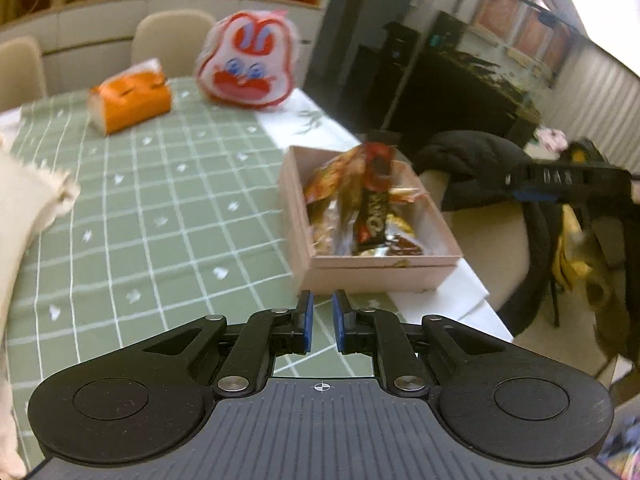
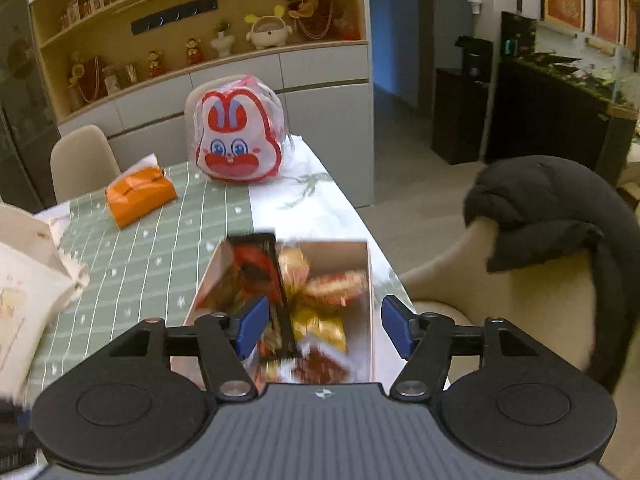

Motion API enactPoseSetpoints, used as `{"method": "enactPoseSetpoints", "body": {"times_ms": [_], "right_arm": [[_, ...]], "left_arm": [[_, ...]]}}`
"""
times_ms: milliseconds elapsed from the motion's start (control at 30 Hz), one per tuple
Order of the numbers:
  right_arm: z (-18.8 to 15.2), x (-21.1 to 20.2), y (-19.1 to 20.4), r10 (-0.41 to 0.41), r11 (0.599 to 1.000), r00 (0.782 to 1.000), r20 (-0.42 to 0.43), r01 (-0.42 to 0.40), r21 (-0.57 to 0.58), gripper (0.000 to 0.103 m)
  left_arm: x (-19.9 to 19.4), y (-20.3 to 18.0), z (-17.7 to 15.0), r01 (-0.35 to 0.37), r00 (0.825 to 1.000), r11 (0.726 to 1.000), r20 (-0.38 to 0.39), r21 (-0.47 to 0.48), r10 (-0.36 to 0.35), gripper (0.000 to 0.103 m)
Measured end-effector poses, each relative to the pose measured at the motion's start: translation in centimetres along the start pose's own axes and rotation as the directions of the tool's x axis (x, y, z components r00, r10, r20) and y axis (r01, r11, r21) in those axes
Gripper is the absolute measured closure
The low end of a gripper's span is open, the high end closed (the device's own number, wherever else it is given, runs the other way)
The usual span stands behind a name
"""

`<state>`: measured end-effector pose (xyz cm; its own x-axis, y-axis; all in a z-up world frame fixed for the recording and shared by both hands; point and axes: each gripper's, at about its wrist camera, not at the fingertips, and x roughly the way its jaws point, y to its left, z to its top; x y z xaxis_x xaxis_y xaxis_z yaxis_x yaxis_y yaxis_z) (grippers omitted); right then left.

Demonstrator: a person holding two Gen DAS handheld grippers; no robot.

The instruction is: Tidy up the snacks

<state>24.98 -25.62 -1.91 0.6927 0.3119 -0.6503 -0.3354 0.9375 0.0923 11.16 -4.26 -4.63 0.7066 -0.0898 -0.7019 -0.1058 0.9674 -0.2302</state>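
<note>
Right wrist view: the right hand-held gripper (image 2: 324,330) hangs half open and empty over the pink box (image 2: 370,280) of snack packets (image 2: 256,268), whose long axis runs toward 12 o'clock. The left hand-held gripper (image 1: 321,320), shut and empty, sits farther off.

No word, brand or number can be read with certainty in either view. A dark snack wrapper (image 1: 374,216) standing in the pink box (image 1: 376,276) carries pale lettering, possibly curved white letters, but blur leaves it illegible. The white paper bag (image 2: 16,300) at the left edge shows a few faint printed marks, too small and soft to make out.
</note>
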Motion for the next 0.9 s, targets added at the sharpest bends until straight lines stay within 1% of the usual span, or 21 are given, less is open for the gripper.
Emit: {"method": "enactPoseSetpoints", "body": {"times_ms": [33, 100, 167, 233, 267, 300, 333, 400, 433, 567, 667, 767, 900], "right_arm": [[-0.7, -1.1, 0.3, -0.001, 1.000, 1.000, 0.000, 0.001, -0.005, 0.038], [-1.9, -3.5, 1.1, 0.000, 1.000, 1.000, 0.014, 0.000, -0.012, 0.030], [-3.1, -5.9, 1.9, -0.010, 1.000, 0.999, 0.039, 0.010, -0.001, 0.025], [-4.1, -7.7, 2.8, -0.032, 0.999, 0.998, 0.059, 0.030, 0.029, 0.024], [-4.4, -8.2, 3.2, -0.028, 0.999, 0.998, 0.048, 0.026, 0.032, 0.023], [-4.6, -8.6, 3.5, -0.014, 1.000, 1.000, 0.025, 0.013, 0.028, 0.023], [-4.9, -9.0, 3.8, 0.000, 0.999, 1.000, 0.008, 0.000, 0.035, 0.023], [-5.4, -9.7, 4.1, 0.023, 0.998, 1.000, -0.010, -0.023, 0.057, 0.023], [-5.6, -10.0, 4.2, 0.029, 0.998, 0.999, -0.019, -0.028, 0.062, 0.023], [-6.4, -10.4, 4.4, 0.003, 0.998, 0.999, -0.047, 0.000, 0.062, 0.023], [-6.9, -10.4, 4.1, 0.008, 0.997, 0.998, -0.070, -0.002, 0.080, 0.023], [-7.3, -10.5, 4.0, 0.001, 0.996, 0.997, -0.073, 0.006, 0.092, 0.023], [-7.5, -10.5, 4.2, -0.007, 0.997, 0.997, -0.080, 0.013, 0.078, 0.023]], "left_arm": [[-0.2, -0.6, 0.2, 0.004, 1.000, 1.000, 0.002, 0.018, -0.004, 0.090], [-1.1, -1.9, 0.7, 0.009, 1.000, 0.999, 0.008, 0.042, -0.009, 0.090], [-2.2, -3.2, 1.0, -0.013, 0.999, 0.997, 0.035, 0.072, 0.010, 0.090], [-3.4, -4.8, 0.8, -0.081, 0.994, 0.991, 0.080, 0.110, 0.073, 0.090], [-3.9, -5.6, 0.8, -0.124, 0.989, 0.984, 0.098, 0.126, 0.112, 0.090], [-4.1, -6.3, 0.8, -0.143, 0.986, 0.979, 0.104, 0.146, 0.128, 0.090], [-4.3, -6.6, 0.7, -0.131, 0.988, 0.979, 0.101, 0.157, 0.116, 0.090], [-4.6, -6.9, 0.6, -0.071, 0.995, 0.987, 0.080, 0.146, 0.060, 0.090], [-4.7, -7.0, 0.5, -0.056, 0.996, 0.988, 0.070, 0.141, 0.047, 0.090], [-4.9, -7.4, 0.0, -0.047, 0.998, 0.987, 0.058, 0.152, 0.038, 0.090], [-5.0, -7.5, -0.2, -0.040, 0.998, 0.987, 0.051, 0.155, 0.033, 0.090], [-5.0, -7.6, -0.4, -0.035, 0.999, 0.988, 0.044, 0.152, 0.029, 0.090], [-5.0, -7.5, -0.5, -0.030, 0.999, 0.989, 0.037, 0.144, 0.025, 0.090]]}}
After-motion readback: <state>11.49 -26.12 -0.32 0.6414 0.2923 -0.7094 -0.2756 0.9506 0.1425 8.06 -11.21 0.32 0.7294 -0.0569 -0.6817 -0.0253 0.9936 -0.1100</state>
